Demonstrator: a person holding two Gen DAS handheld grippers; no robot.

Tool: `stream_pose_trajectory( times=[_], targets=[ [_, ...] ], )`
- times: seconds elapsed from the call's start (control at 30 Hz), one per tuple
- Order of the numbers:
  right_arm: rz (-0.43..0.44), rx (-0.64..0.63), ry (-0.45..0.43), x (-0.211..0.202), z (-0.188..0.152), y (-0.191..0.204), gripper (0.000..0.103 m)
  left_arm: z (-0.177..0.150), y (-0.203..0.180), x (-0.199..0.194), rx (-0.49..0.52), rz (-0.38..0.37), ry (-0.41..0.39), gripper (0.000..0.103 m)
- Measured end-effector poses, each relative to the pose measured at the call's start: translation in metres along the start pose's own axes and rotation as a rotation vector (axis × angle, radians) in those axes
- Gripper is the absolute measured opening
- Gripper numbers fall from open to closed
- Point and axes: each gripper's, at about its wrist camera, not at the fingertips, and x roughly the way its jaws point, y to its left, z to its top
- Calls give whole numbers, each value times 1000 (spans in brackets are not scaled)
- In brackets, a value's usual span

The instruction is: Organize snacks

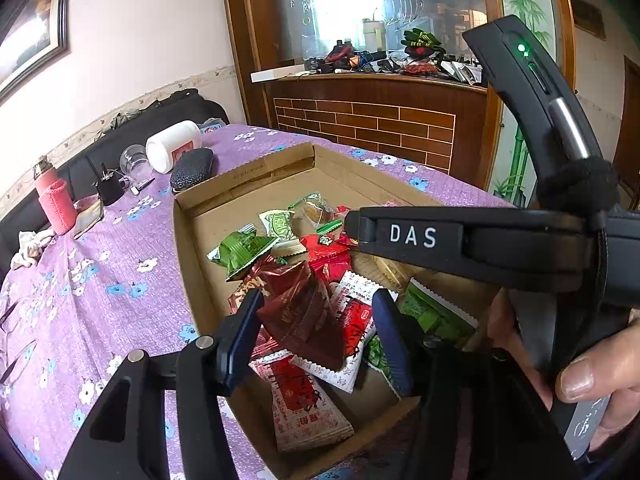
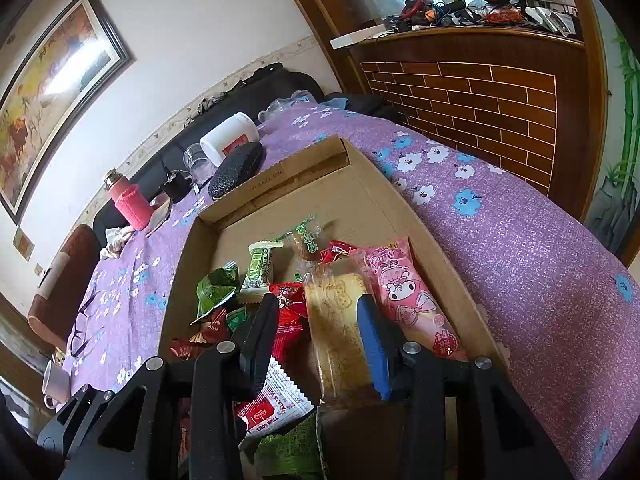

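I hold both grippers over the shallow brown cardboard tray on the purple flowered tablecloth, where the loose wrapped snacks lie heaped toward the tray's near half.

My left gripper hangs with its jaws parted around a crumpled dark-red foil packet. The packet sits between the blue pads, but I cannot tell whether either pad presses on it. It looks let go rather than gripped, resting on the red-and-white sachets at six o'clock beneath it.

My right gripper stands partly open astride a long clear-wrapped yellow cake bar. Its blue pad lies along the bar's three o'clock edge and the black finger stands apart at nine o'clock, so I judge nothing is clamped.

A pink cartoon-printed pouch lies just beside the bar, along the tray wall at three o'clock. That suggests long packs are being lined up there, with green packets and small red ones still jumbled at ten o'clock.

A white plastic jar lies on its side outside the tray at eleven o'clock.
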Motion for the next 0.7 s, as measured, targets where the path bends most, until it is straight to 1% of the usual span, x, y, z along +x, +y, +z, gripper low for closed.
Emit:
stream_pose_trajectory(
  times=[0.47,0.6,0.7],
  targets=[
    [-1,0,0,0,0,0,44,0,3,0,-2,7,-5,61],
    [3,6,-12,-2,0,0,48,0,3,-1,-3,13,-6,61],
    [-7,15,-39,-7,0,-1,54,-1,3,-7,-5,26,-10,67]
  ],
)
